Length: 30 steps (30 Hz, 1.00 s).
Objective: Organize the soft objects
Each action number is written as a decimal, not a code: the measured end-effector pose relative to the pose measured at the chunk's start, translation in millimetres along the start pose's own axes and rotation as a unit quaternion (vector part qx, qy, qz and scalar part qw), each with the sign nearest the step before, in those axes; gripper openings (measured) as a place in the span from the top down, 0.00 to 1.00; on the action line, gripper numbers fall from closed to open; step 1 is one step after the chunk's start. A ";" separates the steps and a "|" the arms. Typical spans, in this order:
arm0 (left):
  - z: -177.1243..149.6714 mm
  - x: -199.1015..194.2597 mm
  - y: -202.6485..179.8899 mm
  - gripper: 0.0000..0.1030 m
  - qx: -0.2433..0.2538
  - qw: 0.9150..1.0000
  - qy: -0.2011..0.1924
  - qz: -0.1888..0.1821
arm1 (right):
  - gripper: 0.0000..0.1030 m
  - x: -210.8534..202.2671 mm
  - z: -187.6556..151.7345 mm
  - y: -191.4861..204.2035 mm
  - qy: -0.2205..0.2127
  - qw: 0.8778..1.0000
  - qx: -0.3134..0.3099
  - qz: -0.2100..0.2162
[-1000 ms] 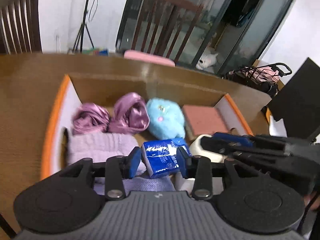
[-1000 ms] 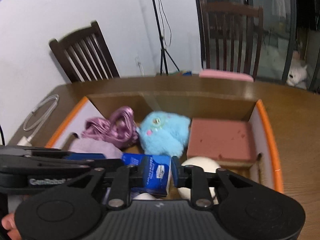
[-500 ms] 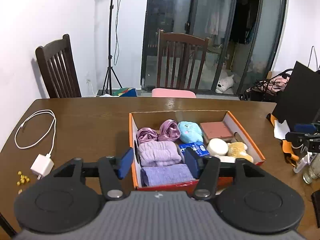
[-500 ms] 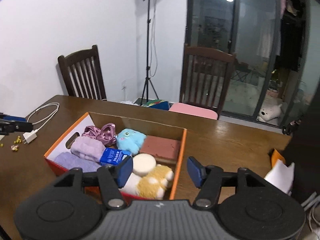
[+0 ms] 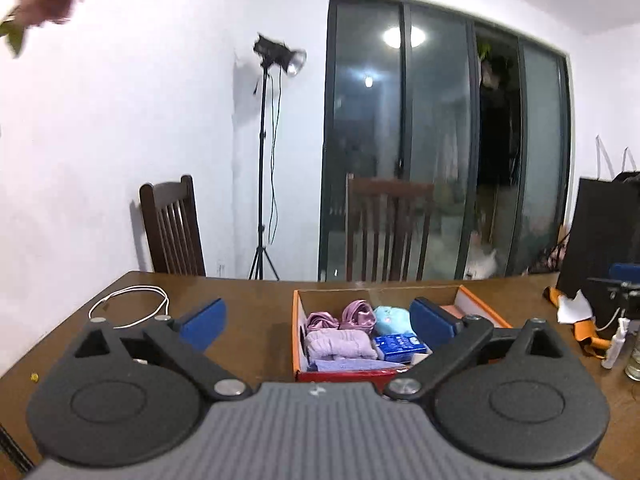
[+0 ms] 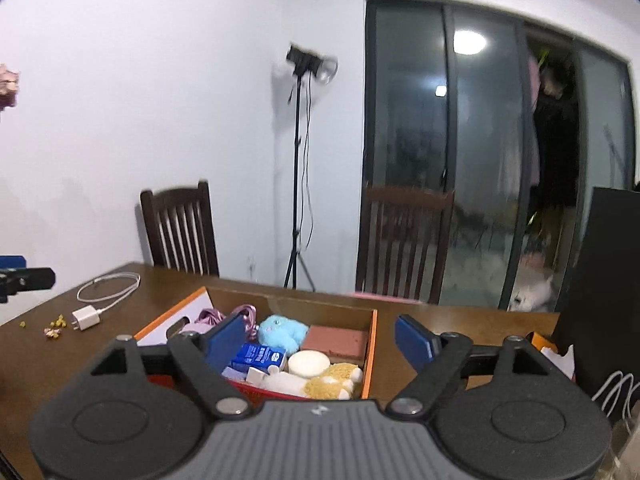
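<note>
From the left wrist, the left gripper (image 5: 316, 318) is hanging above the near edge of the brown table (image 5: 248, 320), its blue-padded jaws spread wide with nothing between them; they have just been opening. The orange cardboard box (image 5: 297, 332) is sitting on the table beyond the gripper, a little to its right. Inside the box, shiny purple scrunchies (image 5: 340, 318) are lying at the far left, a light blue plush toy (image 5: 392, 320) just right of them, a folded lilac cloth (image 5: 340, 344) nearer the front, and a blue tissue pack (image 5: 400, 346) right of that cloth. A white cable (image 5: 132, 304) is curling on the table left of the box. Two dark wooden chairs (image 5: 172, 232) are standing behind the table.

From the right wrist, the right gripper (image 6: 320, 338) is also hanging on the near side of the box (image 6: 370, 354), its jaws parted and empty, having just been opening. In the box, the blue plush toy (image 6: 280, 332) is sitting near the back, a pink sponge block (image 6: 336, 340) right of it, the tissue pack (image 6: 260, 356) in front of it, a white round pad (image 6: 308, 364) and a tan plush toy (image 6: 332, 380) at the front right. A white charger (image 6: 86, 318) is lying left of the box.
</note>
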<state>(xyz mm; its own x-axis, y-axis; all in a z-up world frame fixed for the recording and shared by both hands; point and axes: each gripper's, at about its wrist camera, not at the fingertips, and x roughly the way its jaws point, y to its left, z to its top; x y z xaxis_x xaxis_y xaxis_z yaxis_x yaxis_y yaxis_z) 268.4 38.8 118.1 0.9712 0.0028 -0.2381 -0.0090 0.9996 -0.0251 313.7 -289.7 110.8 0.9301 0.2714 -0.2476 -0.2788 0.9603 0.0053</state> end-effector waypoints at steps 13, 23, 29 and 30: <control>-30.4 -50.1 1.6 0.01 -0.011 1.000 -0.019 0.011 | 0.12 -53.0 -44.2 18.1 -0.044 0.999 0.017 -0.025; -95.3 -142.7 4.3 0.00 -0.025 0.998 -0.025 0.045 | 0.10 -120.1 -101.5 55.8 -0.031 0.999 0.026 -0.014; -128.6 -200.7 5.8 0.00 0.001 0.998 -0.022 0.050 | 0.09 -180.7 -144.7 89.6 -0.012 1.000 0.023 0.002; -134.8 -208.1 5.5 0.00 -0.003 0.998 -0.018 0.054 | 0.09 -189.8 -152.3 94.5 -0.009 1.000 0.022 0.004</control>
<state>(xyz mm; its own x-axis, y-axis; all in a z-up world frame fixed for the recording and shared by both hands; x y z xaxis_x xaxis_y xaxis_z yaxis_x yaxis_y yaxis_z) 34.2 40.2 36.6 0.9726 0.1117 -0.2038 -0.1156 0.9933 -0.0071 74.3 -260.3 10.8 0.9321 0.2801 -0.2296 -0.2763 0.9598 0.0493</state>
